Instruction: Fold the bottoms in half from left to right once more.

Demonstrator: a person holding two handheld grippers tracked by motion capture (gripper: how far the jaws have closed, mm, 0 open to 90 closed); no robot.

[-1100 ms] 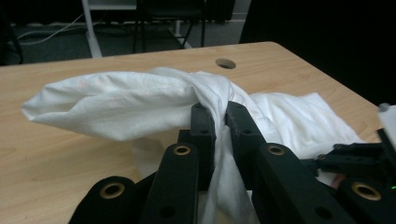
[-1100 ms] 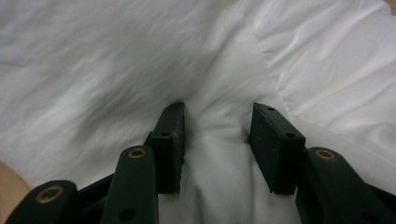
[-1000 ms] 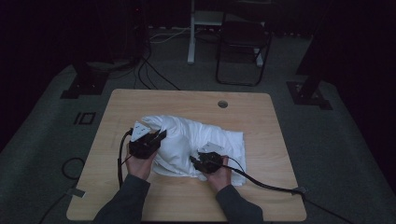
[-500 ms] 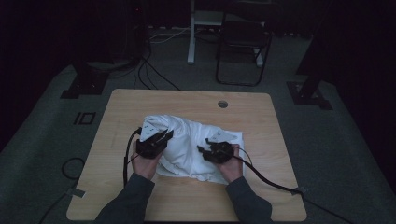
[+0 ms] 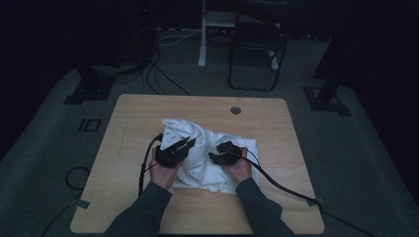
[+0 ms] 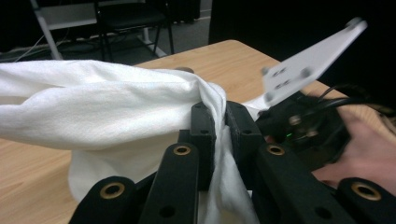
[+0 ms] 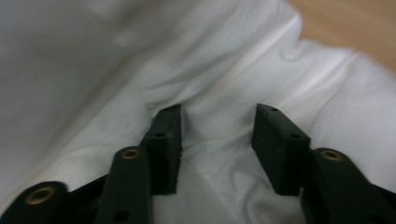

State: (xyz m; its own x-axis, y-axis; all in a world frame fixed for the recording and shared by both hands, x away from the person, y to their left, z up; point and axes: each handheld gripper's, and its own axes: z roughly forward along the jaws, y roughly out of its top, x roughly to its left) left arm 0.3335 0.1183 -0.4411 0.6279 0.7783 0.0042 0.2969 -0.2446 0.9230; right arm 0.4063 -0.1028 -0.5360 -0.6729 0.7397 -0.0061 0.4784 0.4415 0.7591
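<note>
Item: crumpled white fabric cloth (image 5: 205, 150) heaped mid light wooden worktop (image 5: 276, 128).
Left gripper (image 6: 215, 122): clenched on a gathered fold.
Right gripper (image 7: 217, 140): jaws just opening, released (cloth beneath).
Risk: one-sided lift may unravel the fold.

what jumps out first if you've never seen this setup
A rumpled white cloth heaped in the middle of the wooden table, bright against the dark room. The left hand-held gripper is clamped on a bunched fold of it, lifting that side, while the right hand-held gripper, whose jaws have just been opening, stands apart over the cloth with nothing pinched.
</note>
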